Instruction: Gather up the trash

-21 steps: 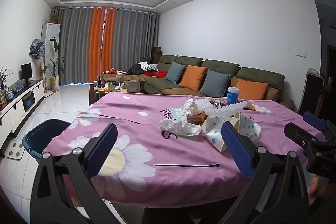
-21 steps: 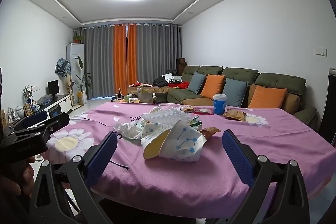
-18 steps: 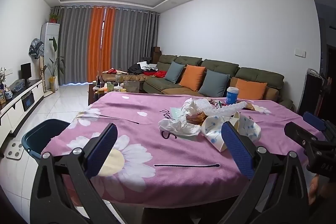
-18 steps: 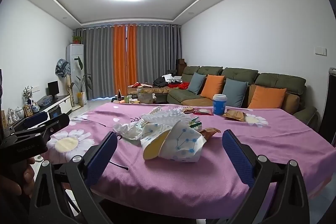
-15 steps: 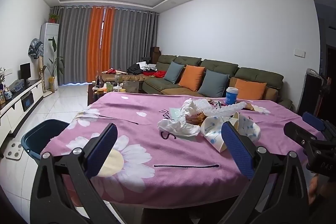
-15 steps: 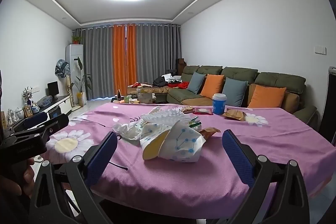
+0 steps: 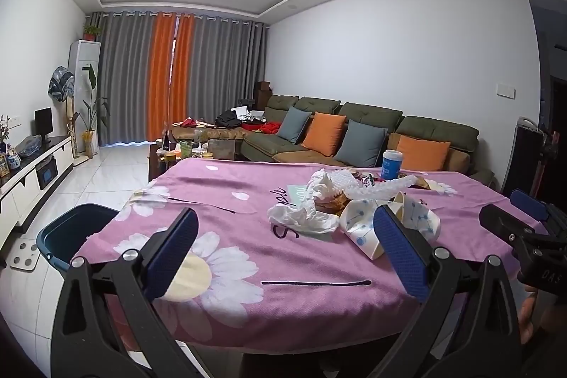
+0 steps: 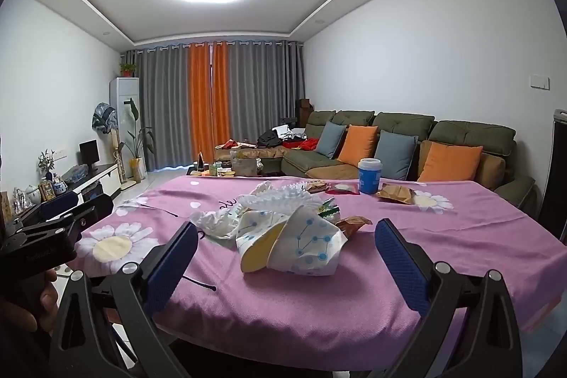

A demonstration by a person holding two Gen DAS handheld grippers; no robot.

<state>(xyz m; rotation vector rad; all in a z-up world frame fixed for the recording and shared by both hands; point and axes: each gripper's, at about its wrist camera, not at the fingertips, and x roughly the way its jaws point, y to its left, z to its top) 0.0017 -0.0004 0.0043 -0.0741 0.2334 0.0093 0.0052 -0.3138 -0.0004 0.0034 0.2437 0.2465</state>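
Observation:
A heap of trash lies on the purple flowered tablecloth (image 7: 226, 201): crushed white paper cups with blue dots (image 8: 301, 247) (image 7: 361, 222), a crumpled white tissue (image 7: 301, 218) (image 8: 216, 222), a white foam strip (image 8: 280, 195) (image 7: 382, 188) and brown wrappers (image 8: 395, 193). A blue cup (image 8: 369, 175) (image 7: 391, 164) stands at the table's far side. My left gripper (image 7: 287, 254) is open and empty over the near table edge, left of the heap. My right gripper (image 8: 283, 257) is open and empty, with the crushed cups just beyond its fingers.
A dark blue bin (image 7: 71, 232) stands on the floor left of the table. A green sofa (image 8: 425, 144) with orange and grey cushions runs along the right wall. A cluttered coffee table (image 7: 191, 151) stands behind the table. A TV cabinet (image 7: 32, 169) lines the left wall.
Both views have shifted only slightly; the heap has drifted a touch left in the left wrist view. Both grippers stay open and empty.

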